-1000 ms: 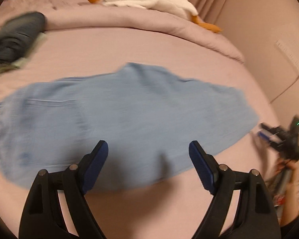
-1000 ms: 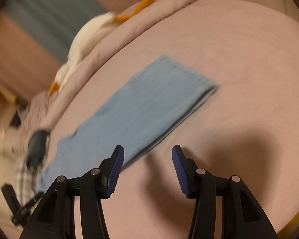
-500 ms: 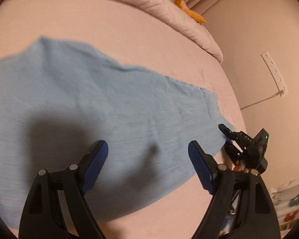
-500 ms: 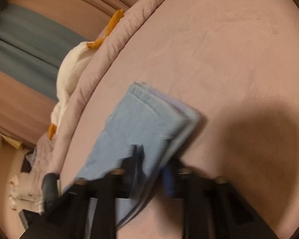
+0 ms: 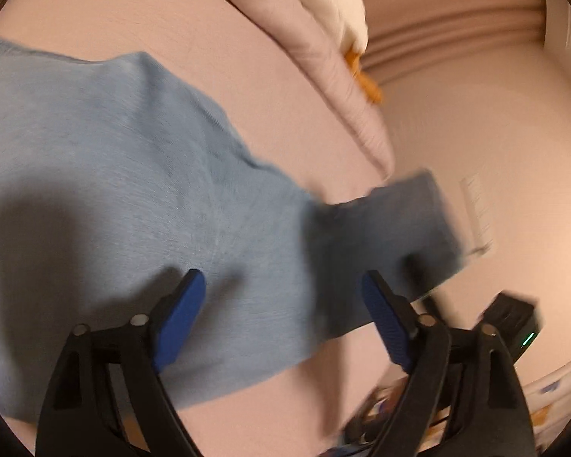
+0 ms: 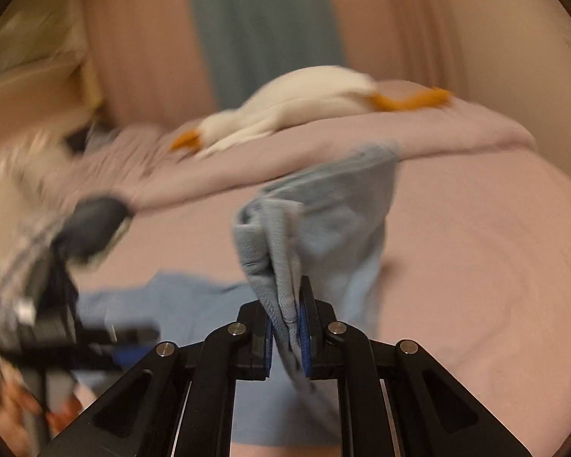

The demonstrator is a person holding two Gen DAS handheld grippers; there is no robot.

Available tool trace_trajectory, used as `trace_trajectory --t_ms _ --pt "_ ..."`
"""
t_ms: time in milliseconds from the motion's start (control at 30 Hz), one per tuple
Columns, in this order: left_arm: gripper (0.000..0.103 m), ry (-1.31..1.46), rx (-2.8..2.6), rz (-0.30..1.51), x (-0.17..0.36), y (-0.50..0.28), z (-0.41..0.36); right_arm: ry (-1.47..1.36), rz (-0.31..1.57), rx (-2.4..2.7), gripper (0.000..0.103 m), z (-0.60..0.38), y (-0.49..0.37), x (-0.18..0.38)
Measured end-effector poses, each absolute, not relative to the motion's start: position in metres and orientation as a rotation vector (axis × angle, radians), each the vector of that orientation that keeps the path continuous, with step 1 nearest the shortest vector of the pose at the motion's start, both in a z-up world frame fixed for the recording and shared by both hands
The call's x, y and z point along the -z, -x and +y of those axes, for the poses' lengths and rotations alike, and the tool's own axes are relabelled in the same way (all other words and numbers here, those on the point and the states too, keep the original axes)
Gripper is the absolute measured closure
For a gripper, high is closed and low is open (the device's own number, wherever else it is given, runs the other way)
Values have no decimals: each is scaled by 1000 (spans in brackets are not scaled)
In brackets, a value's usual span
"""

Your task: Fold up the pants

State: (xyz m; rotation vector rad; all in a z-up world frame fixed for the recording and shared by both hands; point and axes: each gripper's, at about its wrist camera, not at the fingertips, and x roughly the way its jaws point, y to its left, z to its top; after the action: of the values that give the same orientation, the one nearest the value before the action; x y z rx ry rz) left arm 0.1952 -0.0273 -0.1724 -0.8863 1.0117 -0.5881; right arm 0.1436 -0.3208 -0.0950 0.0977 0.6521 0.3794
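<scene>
Light blue pants (image 5: 114, 171) lie spread on the pink bed sheet (image 5: 171, 19). Over their near edge hovers my left gripper (image 5: 279, 276), open with jaws still opening; the cloth lies below the fingers, not between the pads. My right gripper (image 6: 285, 301) has its jaws closing, and the blue pads pinch the folded leg end (image 6: 323, 221), which hangs lifted off the bed. In the left wrist view that raised end (image 5: 392, 221) stands up at the right, with the right gripper's black body (image 5: 514, 323) behind it.
A white plush goose (image 6: 297, 103) lies on the rolled pink duvet (image 6: 456, 129) at the far side. A dark garment (image 6: 91, 224) sits at the left of the bed. The wall with a socket strip (image 5: 479, 213) runs close along the bed's right edge.
The right gripper went from open above the sheet to closed on the leg end and lifted it. The left gripper rolled and slid along the pants towards the raised end.
</scene>
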Motion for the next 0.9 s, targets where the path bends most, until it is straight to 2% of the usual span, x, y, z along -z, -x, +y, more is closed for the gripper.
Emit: trace_trajectory --t_ms 233,300,400,467,500,533,567,633,733,833,900 --pt "16 993 606 1089 202 -203 -27 187 712 -480 90 -222 -116 160" --pt "16 989 632 1085 198 -203 -25 236 705 -463 90 -213 -115 160" --pt "17 1019 661 1078 194 -209 -28 159 667 -501 90 -227 -116 141" --pt "26 1031 676 1061 190 -210 -28 173 658 -505 90 -227 -114 135" --pt "35 1027 674 1056 188 -212 -28 196 651 -514 90 -218 -113 135" --pt "49 1022 671 1050 186 -213 -27 202 650 -527 90 -214 -113 135" --pt "55 1011 666 1039 184 -213 -26 204 650 -546 90 -210 -112 134" --pt "73 962 657 1005 177 -211 -20 230 636 -576 90 -198 -104 134" --pt "78 843 603 954 165 -202 -7 269 610 -593 90 -182 -98 136" --pt "78 779 551 927 164 -196 10 252 632 -609 90 -167 -103 138" --pt "77 746 506 972 177 -201 13 290 646 -607 90 -153 -104 142"
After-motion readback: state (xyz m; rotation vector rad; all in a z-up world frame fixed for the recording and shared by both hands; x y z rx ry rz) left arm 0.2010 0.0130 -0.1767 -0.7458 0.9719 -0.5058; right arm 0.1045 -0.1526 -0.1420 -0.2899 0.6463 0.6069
